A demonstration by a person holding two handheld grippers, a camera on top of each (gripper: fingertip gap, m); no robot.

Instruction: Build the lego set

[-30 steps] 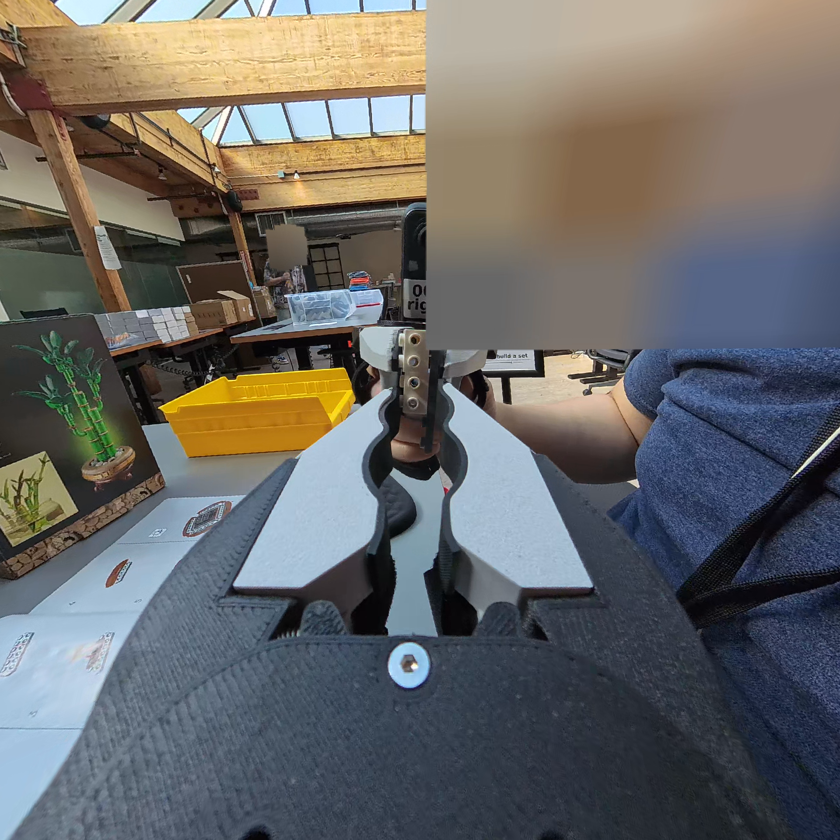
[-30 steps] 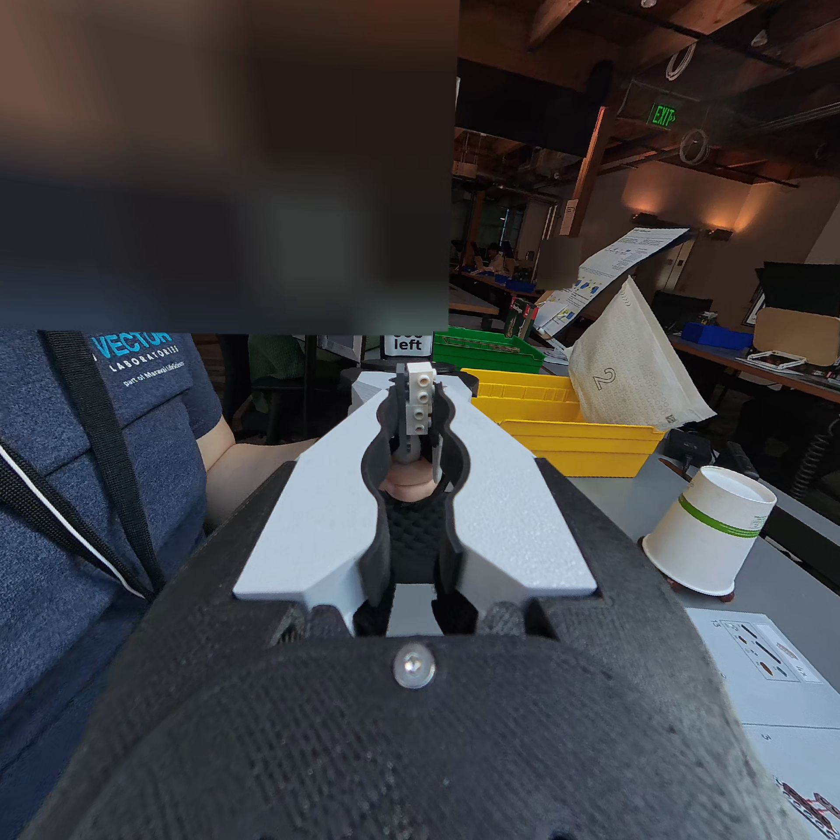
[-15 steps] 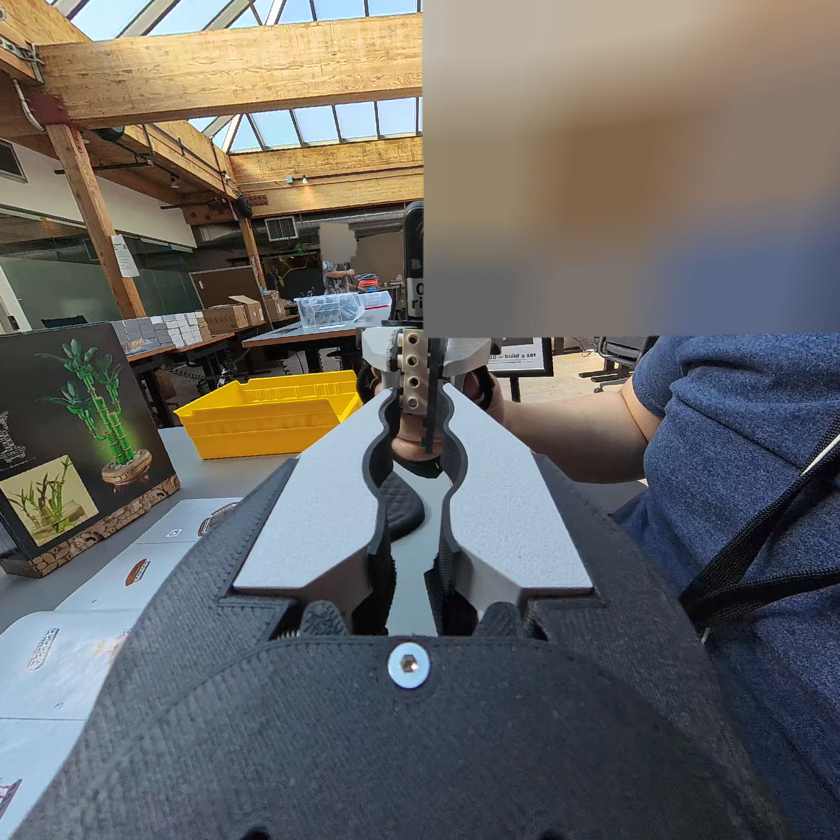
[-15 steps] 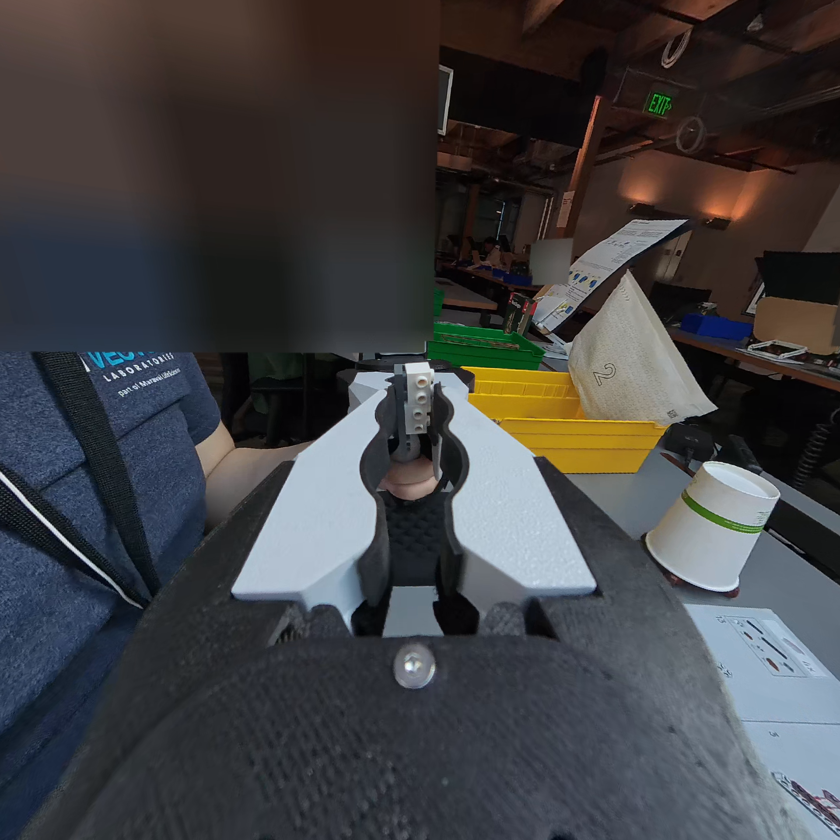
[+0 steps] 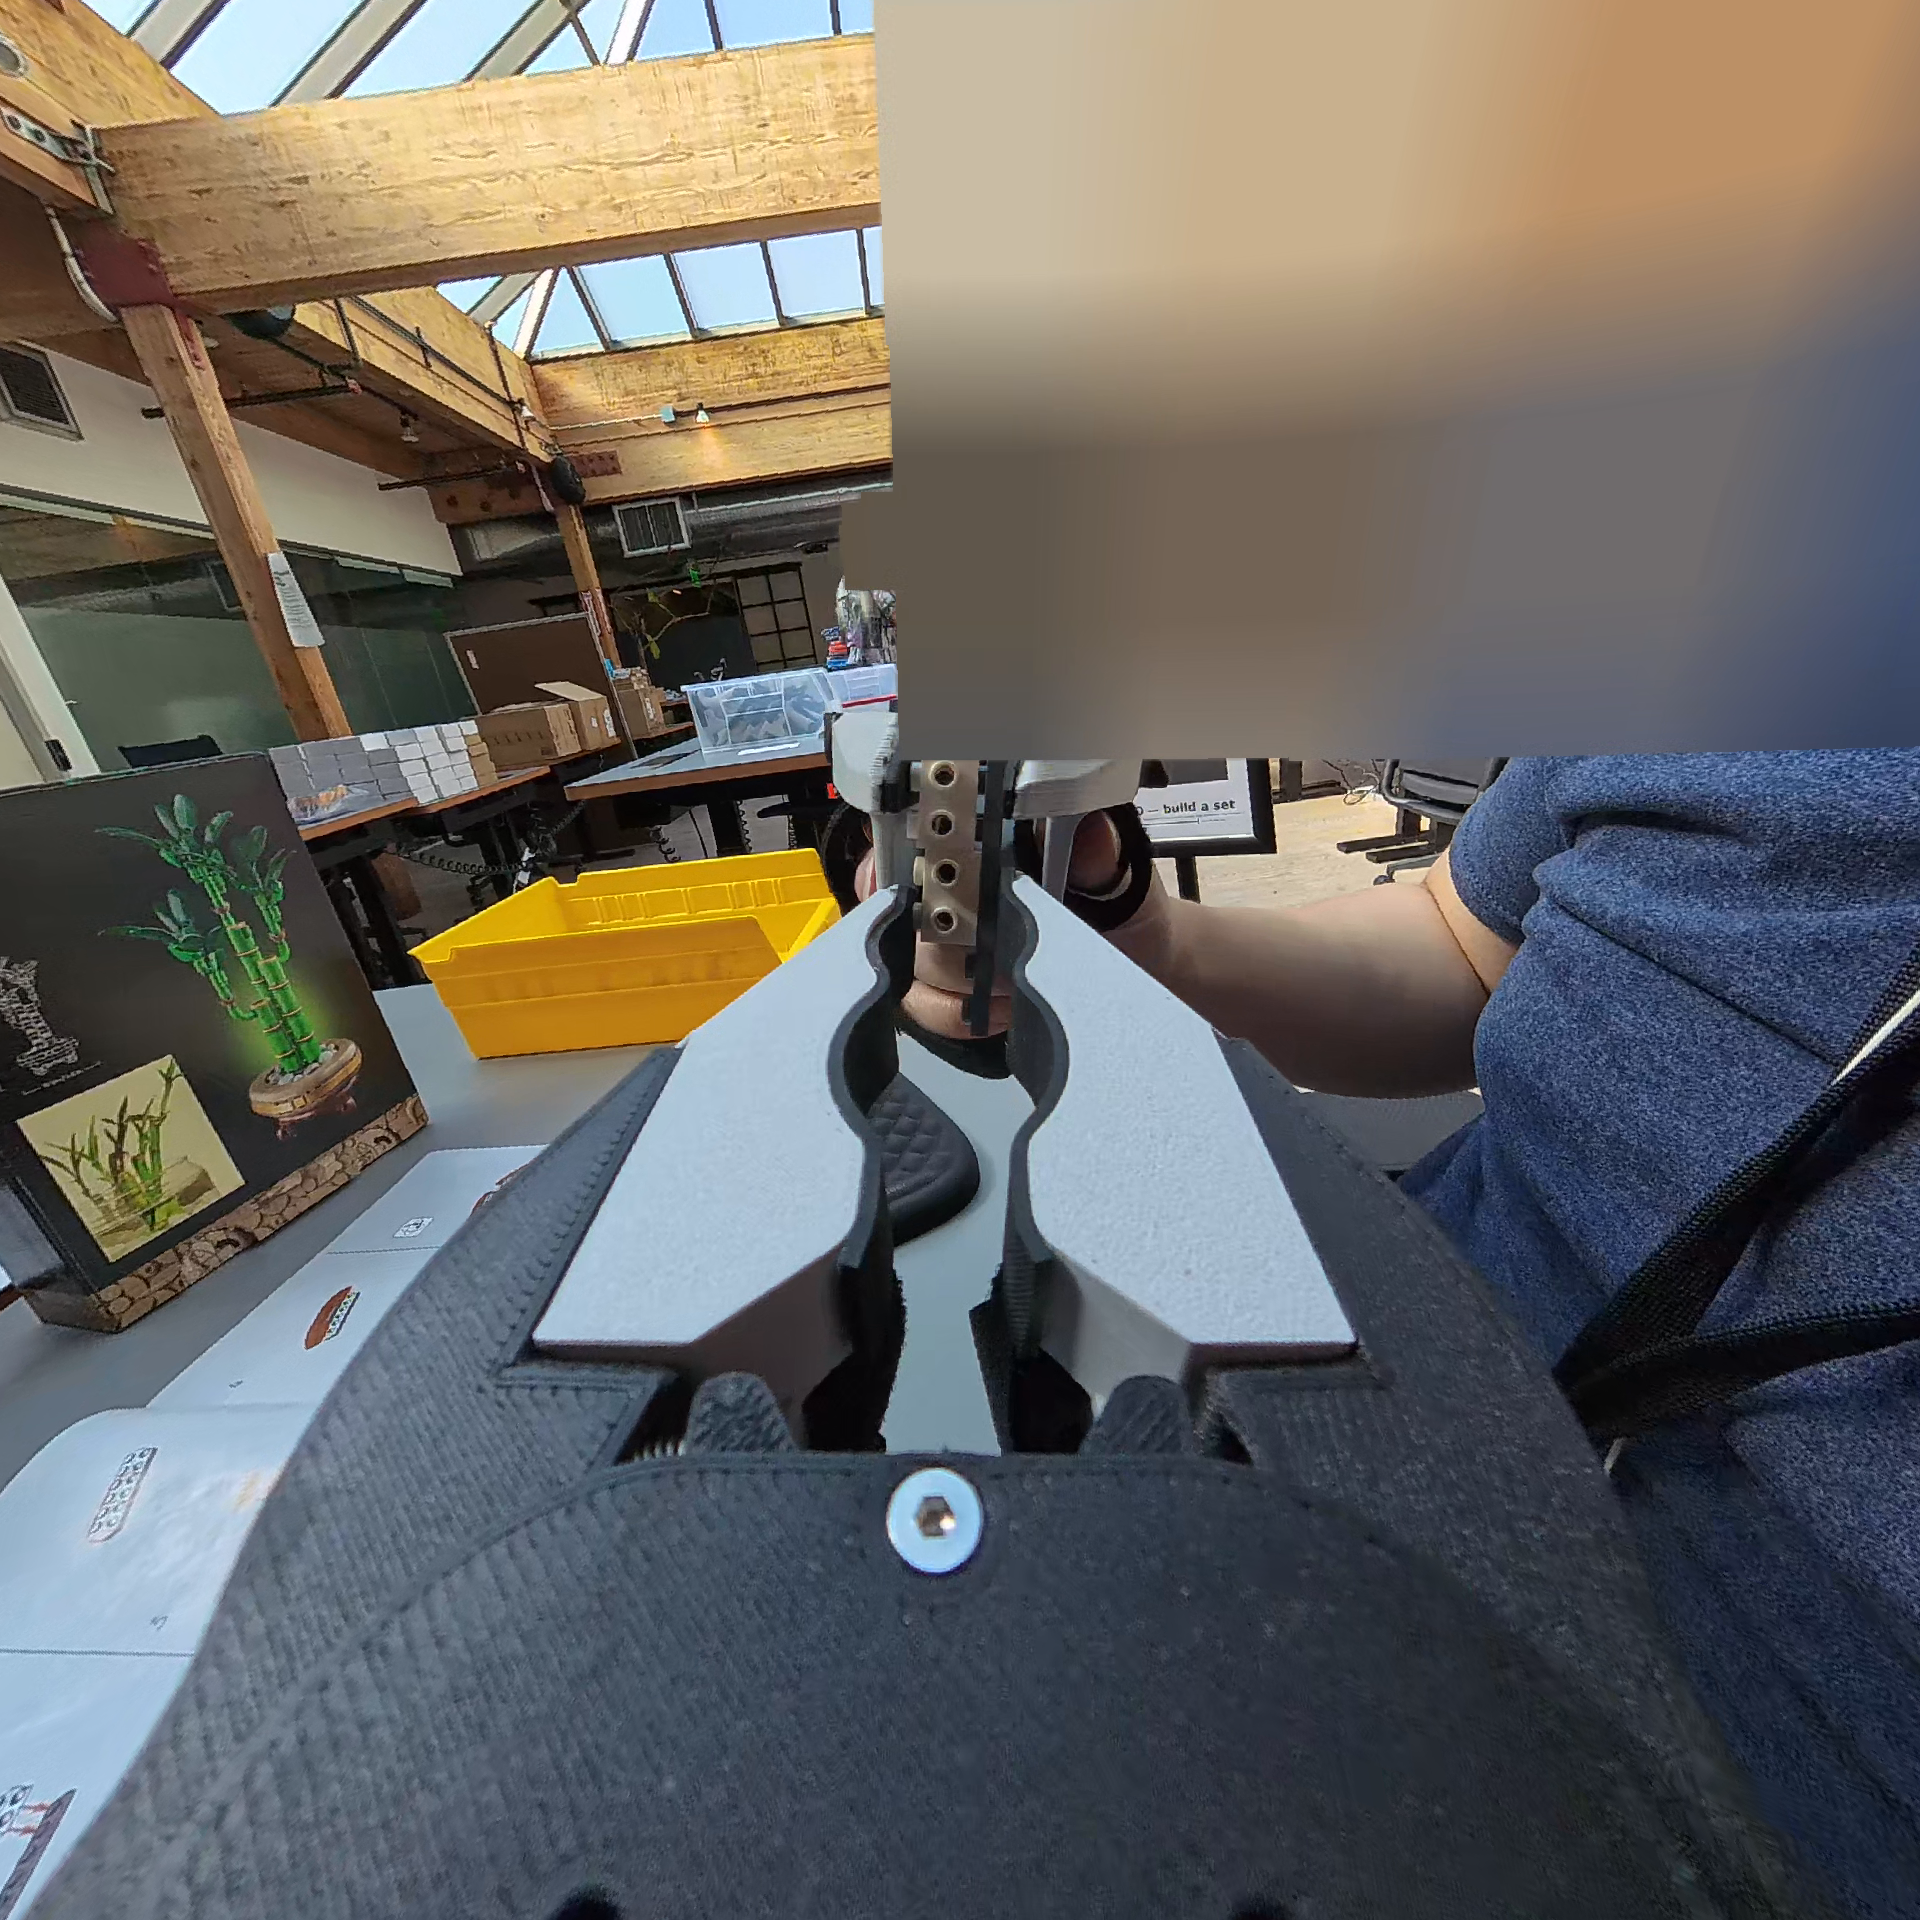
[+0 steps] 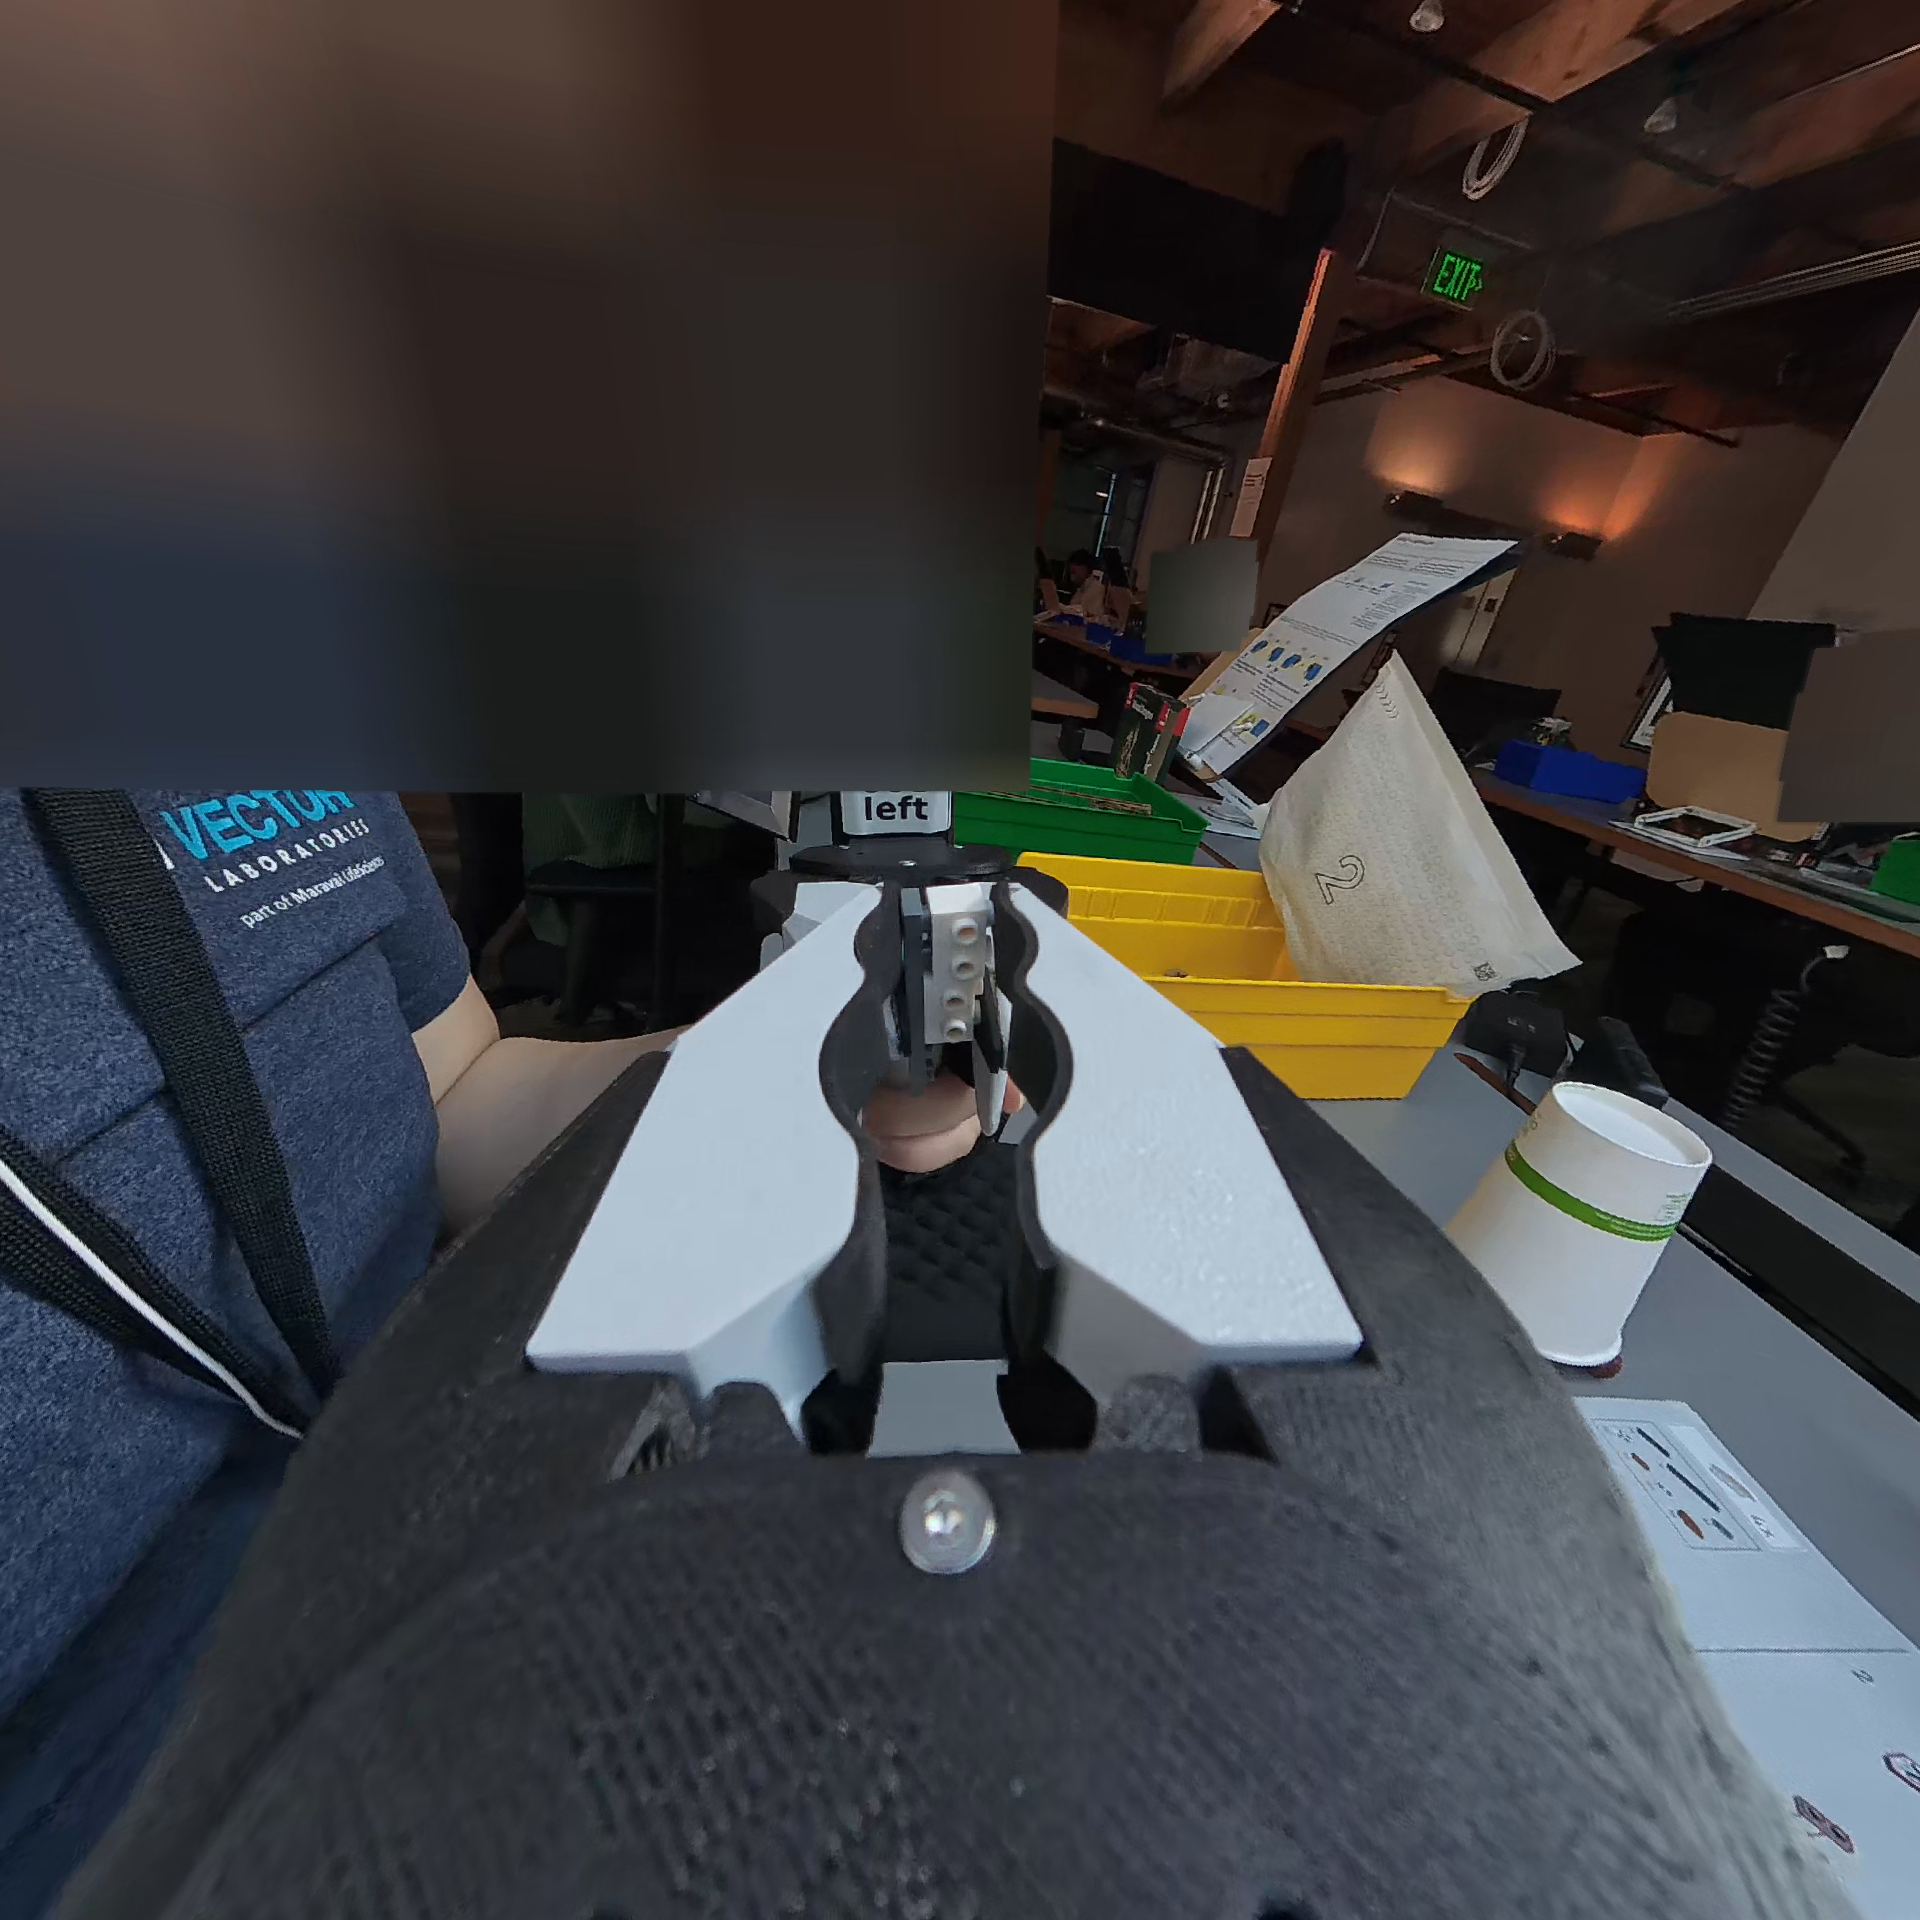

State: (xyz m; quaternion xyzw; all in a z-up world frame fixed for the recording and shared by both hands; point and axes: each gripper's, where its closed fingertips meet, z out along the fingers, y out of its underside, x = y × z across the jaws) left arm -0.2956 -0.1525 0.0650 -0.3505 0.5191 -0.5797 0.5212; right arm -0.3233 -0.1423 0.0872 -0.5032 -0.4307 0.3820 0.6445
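Observation:
Both grippers are held in the air, facing each other, tips meeting on one small lego assembly. In the left wrist view it is a tan brick with side holes (image 5: 943, 862) against a thin black plate (image 5: 989, 914). My left gripper (image 5: 956, 920) is shut on its lower part, and the right gripper's grey fingers (image 5: 888, 821) clamp its upper part. In the right wrist view the same assembly shows as a white studded brick (image 6: 958, 971) on a dark plate (image 6: 914, 997), with my right gripper (image 6: 943, 940) shut around it. A thumb (image 6: 920, 1127) shows behind.
The person's blue-shirted torso (image 5: 1662, 1039) is close by. On the grey table are a yellow bin (image 5: 623, 945), the set's box with a bamboo picture (image 5: 187, 1018), instruction sheets (image 5: 135, 1507), another yellow bin (image 6: 1247, 997), a paper bag (image 6: 1392, 862) and a tipped paper cup (image 6: 1579, 1236). Left and right tips are no more than a few centimetres apart.
Both grippers stay shut on the assembly. They have swung a little with it, so the background has shifted, and the dark plate's edge now shows more in the right wrist view.

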